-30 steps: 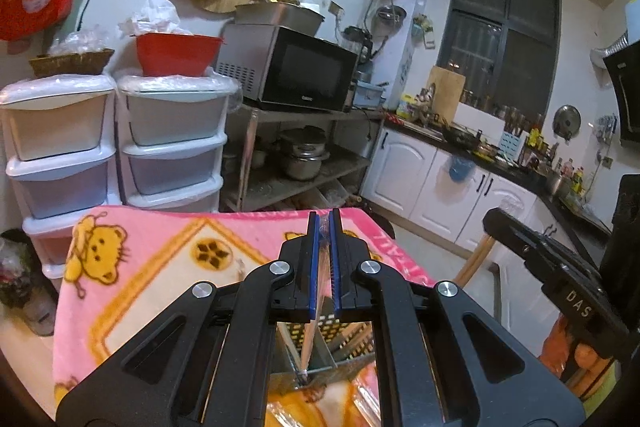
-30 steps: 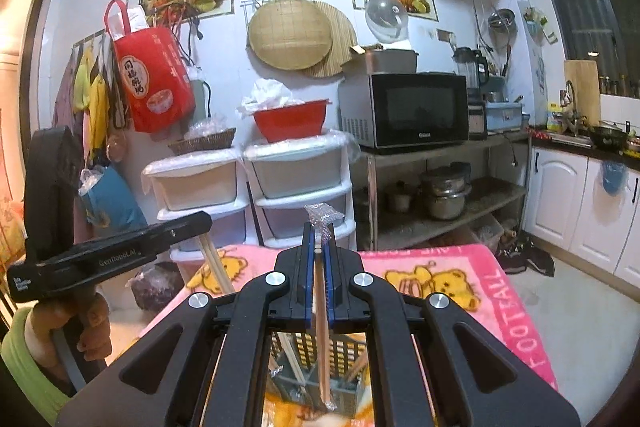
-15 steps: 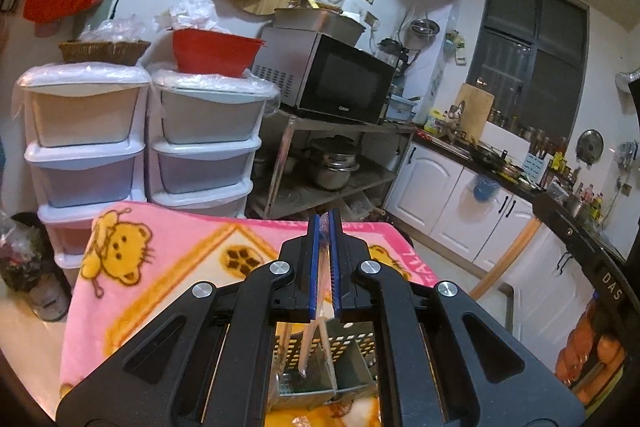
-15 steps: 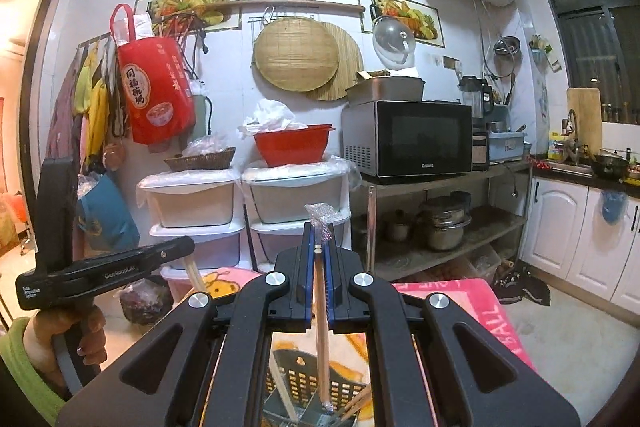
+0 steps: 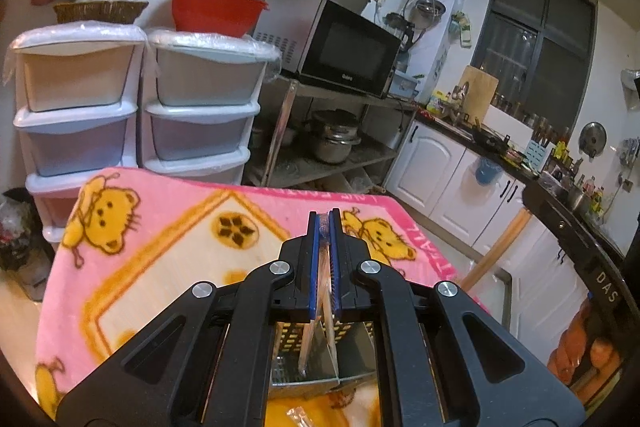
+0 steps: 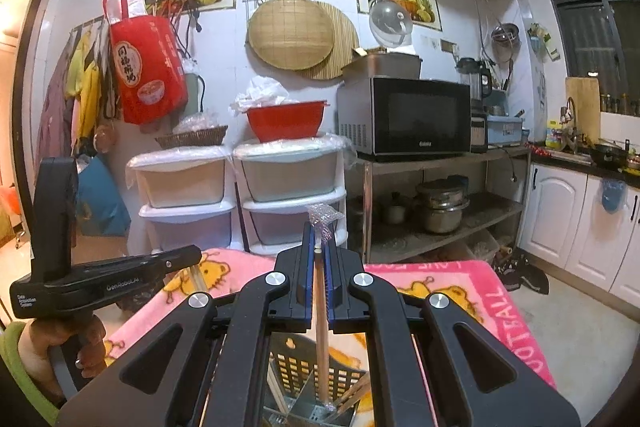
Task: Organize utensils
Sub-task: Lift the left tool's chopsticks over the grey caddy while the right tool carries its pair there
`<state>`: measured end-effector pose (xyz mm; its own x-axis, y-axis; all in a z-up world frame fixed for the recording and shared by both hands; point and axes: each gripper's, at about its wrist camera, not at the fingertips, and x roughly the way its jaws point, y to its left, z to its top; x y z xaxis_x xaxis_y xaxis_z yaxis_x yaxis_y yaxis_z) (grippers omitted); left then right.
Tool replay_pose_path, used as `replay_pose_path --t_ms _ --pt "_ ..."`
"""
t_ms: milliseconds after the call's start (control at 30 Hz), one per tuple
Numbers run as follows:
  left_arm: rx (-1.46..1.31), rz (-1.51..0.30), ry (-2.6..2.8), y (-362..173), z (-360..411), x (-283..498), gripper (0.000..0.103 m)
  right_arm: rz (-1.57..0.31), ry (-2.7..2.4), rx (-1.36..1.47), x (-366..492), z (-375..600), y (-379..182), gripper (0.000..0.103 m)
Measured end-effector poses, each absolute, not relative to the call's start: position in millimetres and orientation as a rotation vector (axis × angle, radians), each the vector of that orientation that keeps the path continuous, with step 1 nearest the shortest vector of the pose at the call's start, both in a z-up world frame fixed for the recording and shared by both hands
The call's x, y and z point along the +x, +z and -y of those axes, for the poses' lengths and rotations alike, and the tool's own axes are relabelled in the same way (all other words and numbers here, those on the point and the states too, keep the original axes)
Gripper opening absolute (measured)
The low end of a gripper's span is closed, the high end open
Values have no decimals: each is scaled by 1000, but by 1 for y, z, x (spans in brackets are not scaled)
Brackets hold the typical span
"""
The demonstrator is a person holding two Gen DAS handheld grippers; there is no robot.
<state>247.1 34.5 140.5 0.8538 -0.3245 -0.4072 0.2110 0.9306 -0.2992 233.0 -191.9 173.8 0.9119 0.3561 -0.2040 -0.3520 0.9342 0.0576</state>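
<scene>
My left gripper [image 5: 324,223] is shut on a pair of wrapped chopsticks [image 5: 310,347] that hang point down into a slotted utensil holder [image 5: 320,371] on the pink blanket. My right gripper [image 6: 319,247] is shut on another wrapped pair of chopsticks [image 6: 322,343], held upright, its lower end inside the same holder [image 6: 304,367]. The clear wrapper [image 6: 324,221] sticks out above the right fingers. The other gripper shows at the left of the right wrist view [image 6: 100,281] and at the right edge of the left wrist view [image 5: 580,247].
A pink cartoon-bear blanket [image 5: 160,235] covers the table. Behind stand plastic drawer units [image 6: 240,187], a red bowl [image 6: 286,119], a microwave [image 6: 404,115] on a metal rack, and white kitchen cabinets [image 6: 580,223]. A wrapped item [image 5: 298,415] lies in front of the holder.
Both views have tilted so more of the table and the holder shows below the fingers. The chopsticks in both grippers now reach deeper into the holder.
</scene>
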Motion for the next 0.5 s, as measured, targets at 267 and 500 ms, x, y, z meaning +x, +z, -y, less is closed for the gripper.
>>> replay_pose_path --t_ms 267,500 --pt "-247 -493 -311 121 -26 251 3 -271 361 39 246 188 145 5" --pt "-220 -510 -304 111 -18 251 3 -322 360 64 254 188 124 5"
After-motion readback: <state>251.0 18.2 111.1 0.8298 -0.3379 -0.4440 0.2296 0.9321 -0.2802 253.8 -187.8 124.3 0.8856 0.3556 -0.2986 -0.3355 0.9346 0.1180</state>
